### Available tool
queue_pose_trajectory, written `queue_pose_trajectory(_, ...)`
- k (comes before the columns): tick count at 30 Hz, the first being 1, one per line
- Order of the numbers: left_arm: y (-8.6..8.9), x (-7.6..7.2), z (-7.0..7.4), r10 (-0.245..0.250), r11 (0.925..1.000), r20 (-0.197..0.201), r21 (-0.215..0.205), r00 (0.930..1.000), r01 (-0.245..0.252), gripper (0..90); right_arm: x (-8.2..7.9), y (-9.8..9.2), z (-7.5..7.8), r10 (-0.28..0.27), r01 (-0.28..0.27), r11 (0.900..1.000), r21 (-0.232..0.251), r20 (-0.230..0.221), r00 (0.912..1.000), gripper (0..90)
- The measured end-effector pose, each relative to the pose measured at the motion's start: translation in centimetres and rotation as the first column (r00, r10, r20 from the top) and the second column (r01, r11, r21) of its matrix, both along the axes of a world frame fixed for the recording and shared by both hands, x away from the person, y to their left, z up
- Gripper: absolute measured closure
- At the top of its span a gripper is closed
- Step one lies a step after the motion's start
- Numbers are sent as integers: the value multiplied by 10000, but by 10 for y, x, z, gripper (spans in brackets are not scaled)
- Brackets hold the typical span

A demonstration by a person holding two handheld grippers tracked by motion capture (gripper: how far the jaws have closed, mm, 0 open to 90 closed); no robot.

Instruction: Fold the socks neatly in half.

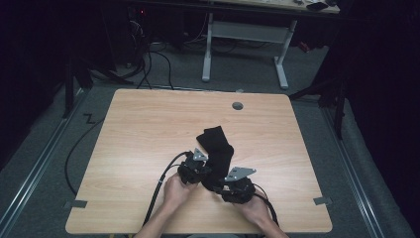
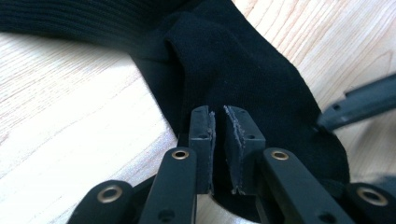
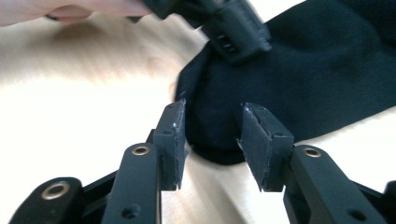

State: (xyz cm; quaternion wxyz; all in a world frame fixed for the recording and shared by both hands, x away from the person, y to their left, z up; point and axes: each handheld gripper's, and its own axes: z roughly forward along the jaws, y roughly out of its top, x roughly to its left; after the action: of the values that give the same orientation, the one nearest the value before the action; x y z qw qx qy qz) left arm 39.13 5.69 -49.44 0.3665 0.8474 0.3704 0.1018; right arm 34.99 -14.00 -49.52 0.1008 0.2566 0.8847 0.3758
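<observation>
A black sock (image 1: 218, 148) lies crumpled on the wooden table (image 1: 148, 129), running from the middle toward the person's side. My left gripper (image 1: 204, 172) sits at the sock's near left edge. In the left gripper view its pads (image 2: 218, 135) stand almost together over the sock (image 2: 243, 70), pinching a fold of the fabric. The right gripper view shows that fold drawn up into the left gripper (image 3: 233, 37). My right gripper (image 1: 217, 186) is at the sock's near end, open. Its jaws (image 3: 212, 135) straddle the rounded tip of the sock (image 3: 317, 74) without pressing on it.
A round grey grommet (image 1: 237, 105) sits near the table's far edge. Cables (image 1: 161, 183) trail from both grippers off the near edge. A white-legged desk (image 1: 247, 34) and floor cables stand beyond the table. Bare wood lies to the left and right of the sock.
</observation>
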Motion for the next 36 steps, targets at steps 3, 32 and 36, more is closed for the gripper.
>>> queue_pose_trajectory(3, -1, -1, 0, -28, 9999, 80, 125, 10000, 27, 807, -4, -1, 2, 10, -11, 9998, 174, 70, 10000, 599)
queue_pose_trajectory(32, 3, -45, 2, -487, 9986, 311, 205, 9983, 481, 613, 33, 6, 12, -1929, 1898, 9790, 740, 373, 9805, 625)
queue_pose_trajectory(36, 8, -44, 9, -140, 9999, 589, -56, 9982, 143, 591, 50, 13, 13, -2289, 2265, 9711, 758, 237, 9732, 623)
